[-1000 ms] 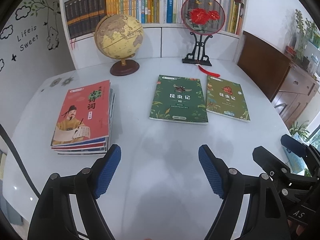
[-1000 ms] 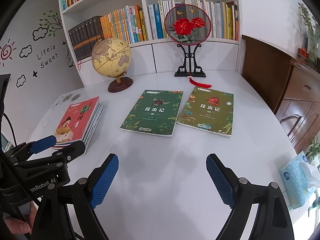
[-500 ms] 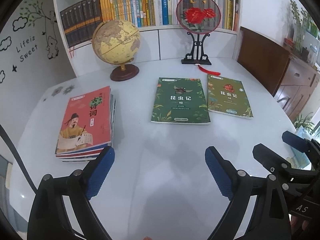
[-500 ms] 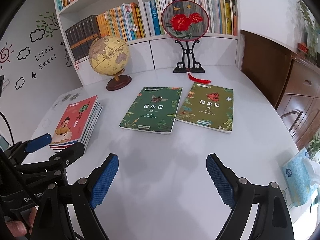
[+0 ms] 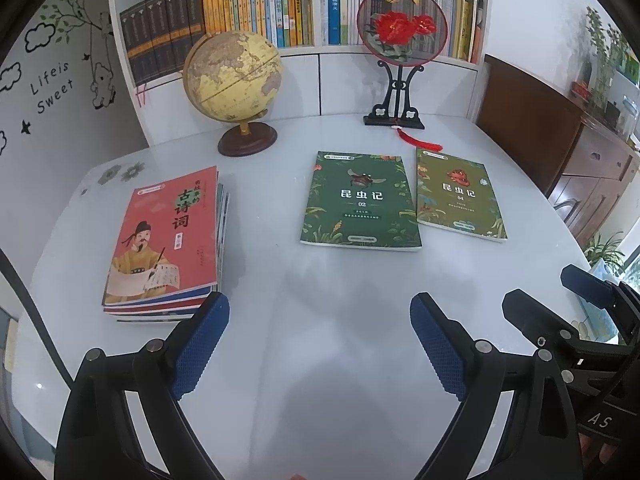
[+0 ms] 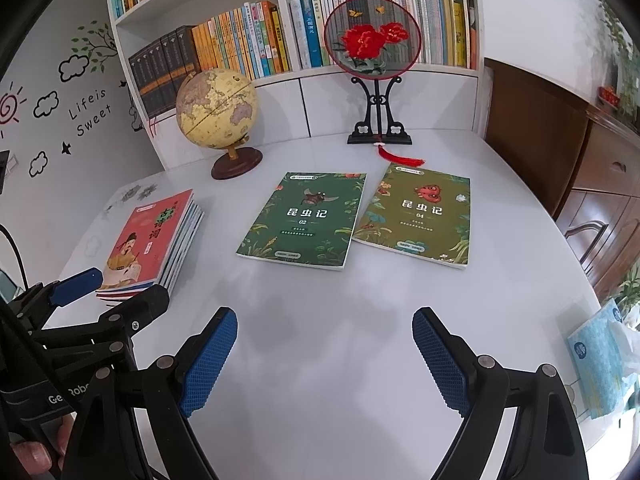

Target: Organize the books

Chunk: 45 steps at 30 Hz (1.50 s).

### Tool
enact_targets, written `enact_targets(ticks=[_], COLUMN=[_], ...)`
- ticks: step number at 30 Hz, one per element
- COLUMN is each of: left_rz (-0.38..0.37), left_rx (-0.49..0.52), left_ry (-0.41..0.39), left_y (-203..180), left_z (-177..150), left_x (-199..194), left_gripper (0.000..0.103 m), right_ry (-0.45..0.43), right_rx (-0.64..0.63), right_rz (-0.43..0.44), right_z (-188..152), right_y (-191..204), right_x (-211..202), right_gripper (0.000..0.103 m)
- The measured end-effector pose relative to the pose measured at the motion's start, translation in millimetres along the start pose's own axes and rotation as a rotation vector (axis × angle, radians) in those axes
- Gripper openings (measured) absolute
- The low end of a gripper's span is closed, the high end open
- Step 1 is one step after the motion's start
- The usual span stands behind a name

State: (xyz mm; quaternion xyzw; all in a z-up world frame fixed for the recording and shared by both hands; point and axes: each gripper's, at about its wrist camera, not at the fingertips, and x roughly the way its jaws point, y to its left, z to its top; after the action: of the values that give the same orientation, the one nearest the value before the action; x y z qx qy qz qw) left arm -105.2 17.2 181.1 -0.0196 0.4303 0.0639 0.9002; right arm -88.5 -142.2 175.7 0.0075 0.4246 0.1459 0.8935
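A stack of books with a red cover on top (image 5: pixel 168 236) lies at the table's left; it also shows in the right wrist view (image 6: pixel 150 240). A dark green book marked 02 (image 5: pixel 360 200) (image 6: pixel 306 220) lies flat in the middle. An olive green book marked 04 (image 5: pixel 458 196) (image 6: pixel 420 214) lies to its right, close beside it. My left gripper (image 5: pixel 320 340) is open and empty above the near table, short of the books. My right gripper (image 6: pixel 324 356) is open and empty too, beside the left one.
A globe (image 5: pixel 232 76) and a round fan on a black stand (image 5: pixel 400 32) stand at the back of the white table (image 5: pixel 320 360). Behind is a bookshelf (image 6: pixel 248 40) full of books. A tissue pack (image 6: pixel 600 360) lies at the right edge. A wooden cabinet (image 6: pixel 600 184) stands right.
Both grippers have pulled back and risen a little, so the books sit slightly farther off. The left jaws have opened somewhat wider. No book has moved.
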Motion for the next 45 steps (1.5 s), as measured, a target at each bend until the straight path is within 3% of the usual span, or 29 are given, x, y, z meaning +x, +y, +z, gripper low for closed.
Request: enact_targets(ticks=[16, 45], left_rz=[-0.101, -0.120], left_rx=[-0.026, -0.024], left_ry=[0.040, 0.087], left_y=[-10.3, -12.2], left_z=[7.1, 22.1], left_x=[31.6, 62.6], left_gripper=[0.091, 0.092], right_ry=[0.027, 0.077], right_rx=[0.050, 0.075], right_rz=[-0.048, -0.071], right_z=[5.7, 17.7], right_y=[-18.9, -31.6], right_x=[14.5, 43.0], right_gripper=[0.088, 0.088])
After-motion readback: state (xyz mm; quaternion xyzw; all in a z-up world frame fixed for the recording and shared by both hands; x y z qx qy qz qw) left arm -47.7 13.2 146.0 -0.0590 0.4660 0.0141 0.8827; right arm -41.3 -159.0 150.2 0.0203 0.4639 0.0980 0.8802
